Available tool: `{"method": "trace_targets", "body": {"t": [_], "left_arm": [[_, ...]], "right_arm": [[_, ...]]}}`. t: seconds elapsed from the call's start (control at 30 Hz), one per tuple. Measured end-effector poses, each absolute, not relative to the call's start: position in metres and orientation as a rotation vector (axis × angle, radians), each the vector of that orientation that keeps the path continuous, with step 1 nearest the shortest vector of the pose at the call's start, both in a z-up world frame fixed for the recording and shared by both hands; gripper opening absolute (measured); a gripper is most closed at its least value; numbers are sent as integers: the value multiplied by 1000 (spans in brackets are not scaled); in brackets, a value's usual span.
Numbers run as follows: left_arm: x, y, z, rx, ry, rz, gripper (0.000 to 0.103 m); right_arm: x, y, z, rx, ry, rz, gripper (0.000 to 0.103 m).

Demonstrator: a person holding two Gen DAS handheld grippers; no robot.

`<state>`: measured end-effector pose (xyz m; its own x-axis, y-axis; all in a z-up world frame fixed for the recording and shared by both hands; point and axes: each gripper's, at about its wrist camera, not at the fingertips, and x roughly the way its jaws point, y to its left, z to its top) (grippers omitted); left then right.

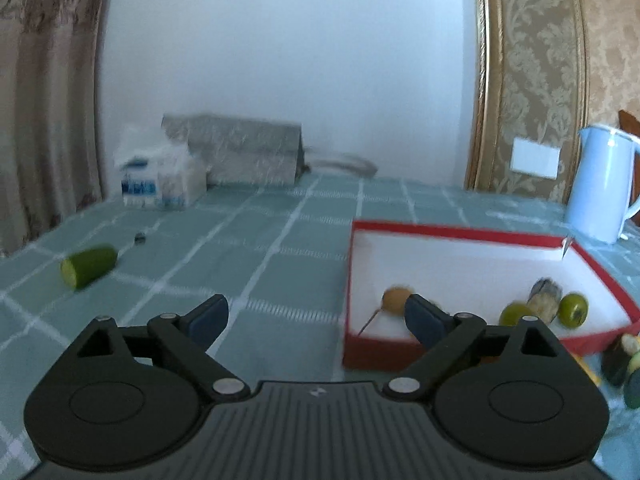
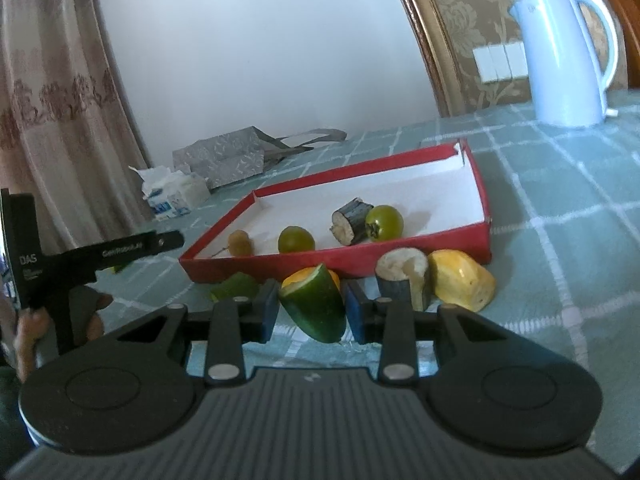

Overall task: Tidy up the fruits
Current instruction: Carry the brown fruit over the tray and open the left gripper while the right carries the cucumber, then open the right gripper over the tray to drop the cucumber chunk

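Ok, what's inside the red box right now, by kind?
Green round fruits: 2
Dark-skinned cut piece: 1
Small tan fruit: 1
Total in the red box: 4

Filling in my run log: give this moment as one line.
left claw: open, empty | right claw: shut on cucumber piece | red box: four items inside
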<state>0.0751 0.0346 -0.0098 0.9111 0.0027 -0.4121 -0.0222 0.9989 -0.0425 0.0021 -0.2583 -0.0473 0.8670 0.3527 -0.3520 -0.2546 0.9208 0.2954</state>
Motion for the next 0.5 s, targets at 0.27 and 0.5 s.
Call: {"method": "trace_targets", "body": {"t": [0.27, 0.5], "left_arm": [[72, 25, -13, 12, 415, -23, 96], [70, 20, -14, 40, 417, -42, 96]], "right_arm": [[26, -257, -9, 158, 363, 215, 33], [96, -273, 4, 106, 400, 52, 33]]}}
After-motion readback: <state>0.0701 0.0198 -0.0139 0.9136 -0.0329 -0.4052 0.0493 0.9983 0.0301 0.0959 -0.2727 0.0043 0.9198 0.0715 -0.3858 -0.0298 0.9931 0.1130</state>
